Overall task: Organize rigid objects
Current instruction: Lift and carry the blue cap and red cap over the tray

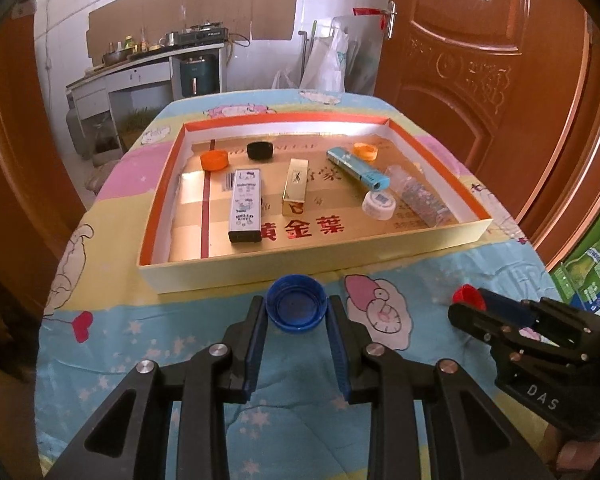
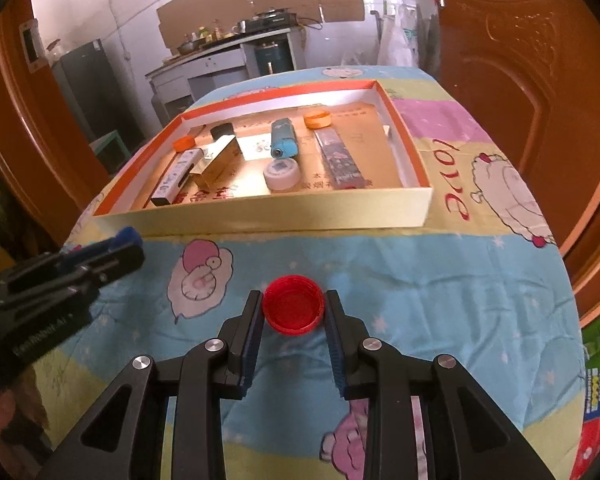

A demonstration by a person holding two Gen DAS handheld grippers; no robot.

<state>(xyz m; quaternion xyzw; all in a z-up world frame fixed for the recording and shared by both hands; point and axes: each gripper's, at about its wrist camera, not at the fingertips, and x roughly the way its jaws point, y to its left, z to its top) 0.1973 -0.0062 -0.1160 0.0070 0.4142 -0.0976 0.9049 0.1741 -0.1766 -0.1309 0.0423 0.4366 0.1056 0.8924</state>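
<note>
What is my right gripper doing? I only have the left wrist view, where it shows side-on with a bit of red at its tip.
Observer: The right gripper is shut on a red cap, with one pad on each side of it.
Operator: Which way up is that cap?
Observer: Hollow side up. The right wrist view looks straight into it.
Operator: What lies straight ahead of it in the box?
Observer: The white cap, just past the box's near wall, with the blue tube behind it.
</note>
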